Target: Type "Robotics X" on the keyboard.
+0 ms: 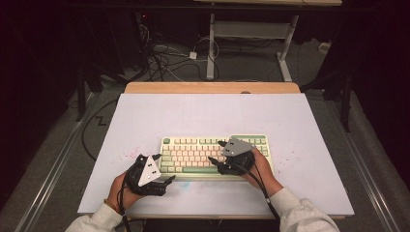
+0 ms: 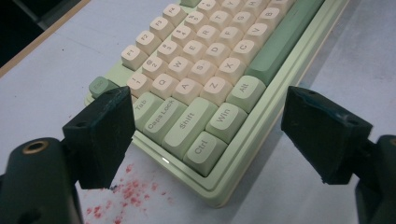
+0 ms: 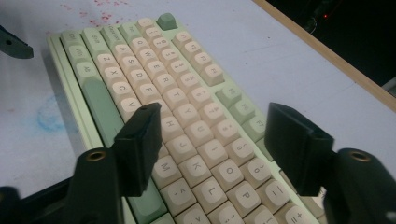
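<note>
A pale green keyboard with cream keycaps lies on the white table, long axis running left to right. The right gripper hovers over its right half, jaws spread and empty. The left gripper, also spread and empty, waits beside the near-left corner.

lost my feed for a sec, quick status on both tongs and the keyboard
Left tongs open, off keyboard's near-left corner. Right tongs open, above the keys, nothing held. Keyboard flat on table, path clear.
</note>
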A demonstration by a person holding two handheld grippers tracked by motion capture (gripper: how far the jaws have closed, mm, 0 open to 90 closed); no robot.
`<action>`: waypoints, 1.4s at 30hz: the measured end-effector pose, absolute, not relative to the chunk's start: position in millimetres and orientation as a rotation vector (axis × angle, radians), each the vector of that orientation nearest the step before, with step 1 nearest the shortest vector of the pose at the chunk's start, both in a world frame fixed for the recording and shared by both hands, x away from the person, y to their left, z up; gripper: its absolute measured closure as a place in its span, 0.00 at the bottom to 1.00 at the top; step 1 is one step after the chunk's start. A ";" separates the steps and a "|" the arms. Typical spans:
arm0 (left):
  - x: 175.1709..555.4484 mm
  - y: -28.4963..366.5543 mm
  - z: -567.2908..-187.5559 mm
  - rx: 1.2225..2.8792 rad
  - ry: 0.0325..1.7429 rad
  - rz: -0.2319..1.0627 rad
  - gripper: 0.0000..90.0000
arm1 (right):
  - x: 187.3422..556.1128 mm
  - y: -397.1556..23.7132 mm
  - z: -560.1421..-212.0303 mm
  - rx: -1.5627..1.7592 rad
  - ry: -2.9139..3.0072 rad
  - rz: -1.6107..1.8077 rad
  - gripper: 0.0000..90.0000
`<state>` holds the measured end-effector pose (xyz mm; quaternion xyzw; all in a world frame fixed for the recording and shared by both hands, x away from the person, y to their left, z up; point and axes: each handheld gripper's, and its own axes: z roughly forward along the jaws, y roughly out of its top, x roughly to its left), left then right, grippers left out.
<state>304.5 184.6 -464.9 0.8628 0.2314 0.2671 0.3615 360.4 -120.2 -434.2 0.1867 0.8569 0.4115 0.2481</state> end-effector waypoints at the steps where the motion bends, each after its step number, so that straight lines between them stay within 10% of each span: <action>1: 304.6 184.7 -464.8 2.220 0.599 0.686 0.19 | 359.5 -121.1 -433.9 0.515 2.330 1.127 0.36; 20: 301.4 184.2 -460.1 2.140 0.642 0.692 0.23 | 334.2 -152.2 -426.5 0.535 2.232 1.194 0.18; 36: 309.5 174.4 -453.6 2.179 0.630 0.533 0.89 | 308.5 -182.3 -432.5 0.535 2.212 1.126 0.19; 42: 314.5 165.0 -450.4 2.206 0.615 0.500 0.96 | 301.7 -193.5 -433.0 0.552 2.206 1.114 0.20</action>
